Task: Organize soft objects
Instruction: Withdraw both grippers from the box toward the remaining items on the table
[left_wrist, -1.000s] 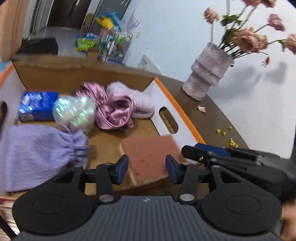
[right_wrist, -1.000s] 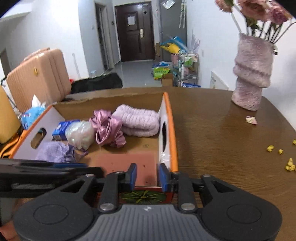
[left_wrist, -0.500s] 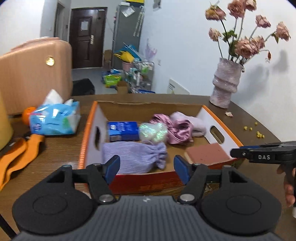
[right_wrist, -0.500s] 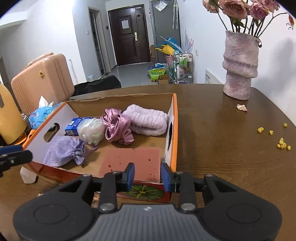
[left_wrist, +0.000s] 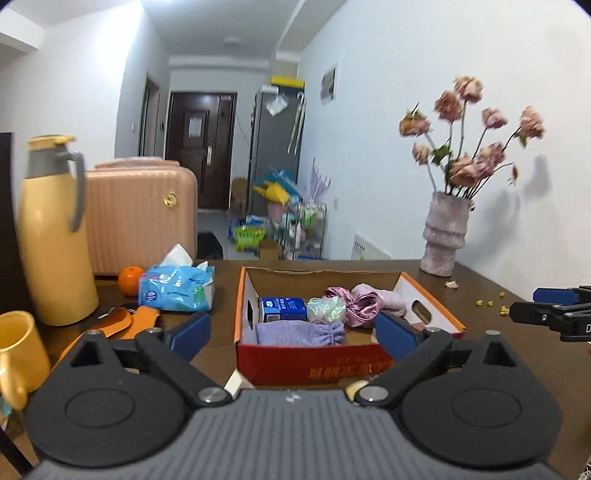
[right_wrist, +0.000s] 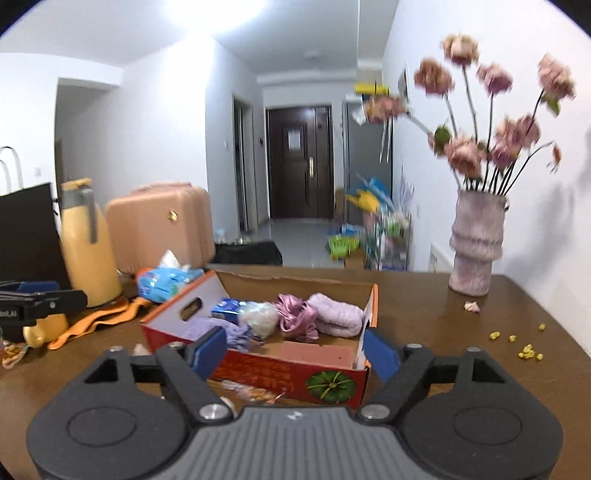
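- Brown wooden surface (left_wrist: 491, 295) carrying everything, running from the near edge back to the wall at the far side.
- Pink suitcase (left_wrist: 142, 214) standing beyond the surface's far left edge.
- Yellow thermos (left_wrist: 53, 236) upright near the far left corner, grey handle turned right.
- Cardboard box (left_wrist: 314, 363) with red front wall and orange-rimmed sides, sitting mid-surface close to the near edge, open on top.
- Fuzzy pink vase (right_wrist: 476, 243) with pink flowers (right_wrist: 476, 147) toward the far right corner, against the wall.
- Left tongs (left_wrist: 293, 334) spread wide and gripping nothing, held low before the box's near wall; blue pads framing the box front.
- Right tongs (right_wrist: 295, 350) likewise spread wide and empty, aimed at the box's near right corner.
- Blue tissue pack (left_wrist: 177, 290) left of the box, an orange fruit (left_wrist: 130, 278) just beside it.
- Yellow mug (left_wrist: 20, 350) at the near left edge.
- Inside the box: lilac drawstring pouch (left_wrist: 299, 332) against the near wall; pink fluffy headband (right_wrist: 338, 317) at the far right side; satin pink scrunchie (right_wrist: 297, 317) touching it; iridescent white puff (left_wrist: 327, 308) just left of the scrunchie; small blue packet (left_wrist: 282, 308) at the far left side; flat pink sponge (right_wrist: 314, 352) lying on the floor near the right wall.
- Yellow crumbs (right_wrist: 524, 349) scattered toward the right edge.
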